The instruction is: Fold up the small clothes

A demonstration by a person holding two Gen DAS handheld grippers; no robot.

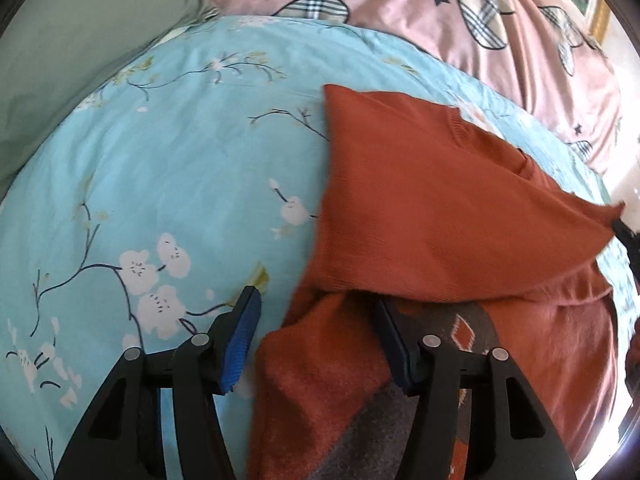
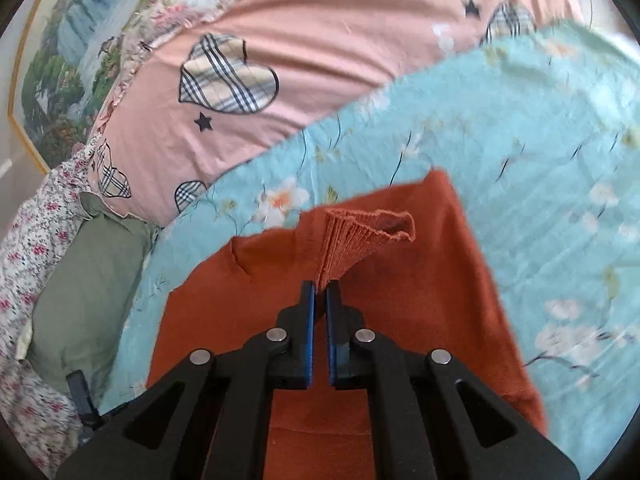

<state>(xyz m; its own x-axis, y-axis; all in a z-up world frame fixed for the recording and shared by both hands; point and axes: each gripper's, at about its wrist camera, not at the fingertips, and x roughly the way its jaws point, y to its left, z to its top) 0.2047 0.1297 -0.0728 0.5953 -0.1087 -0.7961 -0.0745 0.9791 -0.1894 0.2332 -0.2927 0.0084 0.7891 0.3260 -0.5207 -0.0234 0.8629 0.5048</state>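
Observation:
A small rust-orange knit sweater (image 1: 432, 208) lies on the light blue floral bedsheet (image 1: 168, 168). A part of it with a grey patterned panel (image 1: 400, 432) lies under my left gripper. My left gripper (image 1: 316, 312) is open, its jaws wide apart over the sweater's near edge, one blue pad on each side. My right gripper (image 2: 320, 286) is shut on the sweater's ribbed cuff (image 2: 360, 236) and holds the sleeve up over the sweater body (image 2: 420, 300). The right gripper's tip shows at the right edge of the left wrist view (image 1: 624, 228).
A pink quilt with plaid hearts (image 2: 280, 92) lies bunched at the back of the bed. A green pillow (image 2: 80, 292) and a floral ruffled pillow (image 2: 28, 248) sit at the left in the right wrist view. A framed picture (image 2: 76, 48) hangs behind.

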